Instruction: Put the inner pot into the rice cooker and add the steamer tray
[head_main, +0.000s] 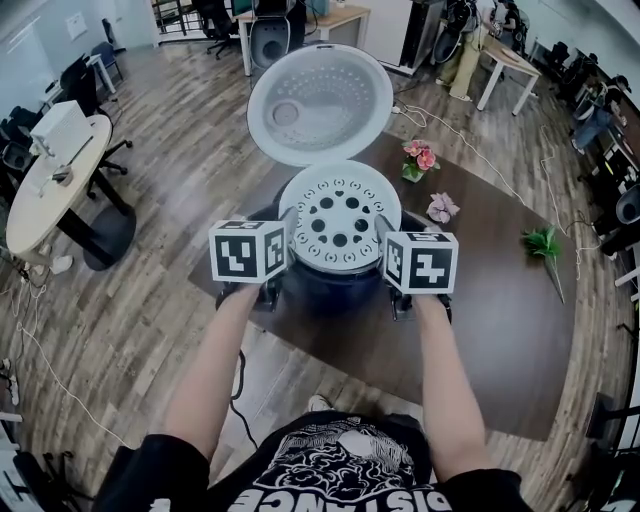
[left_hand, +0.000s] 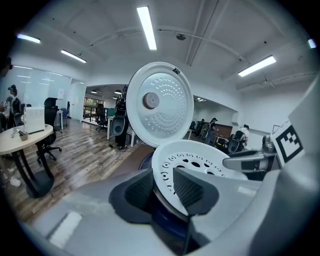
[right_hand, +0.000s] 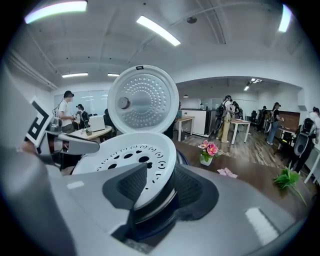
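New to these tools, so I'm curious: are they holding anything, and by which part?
Steamer tray: its rim stands between the jaws of left gripper and right gripper, on opposite sides; whether the pads press cannot be told.

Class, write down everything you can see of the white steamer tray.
The steamer tray is a white, round, shallow, plastic-looking dish with a ring of large holes and smaller ones around them. It sits in the mouth of the dark blue rice cooker. The left tongs and right tongs straddle its rim on opposite sides, one jaw inside, one outside, seemingly not clamping.
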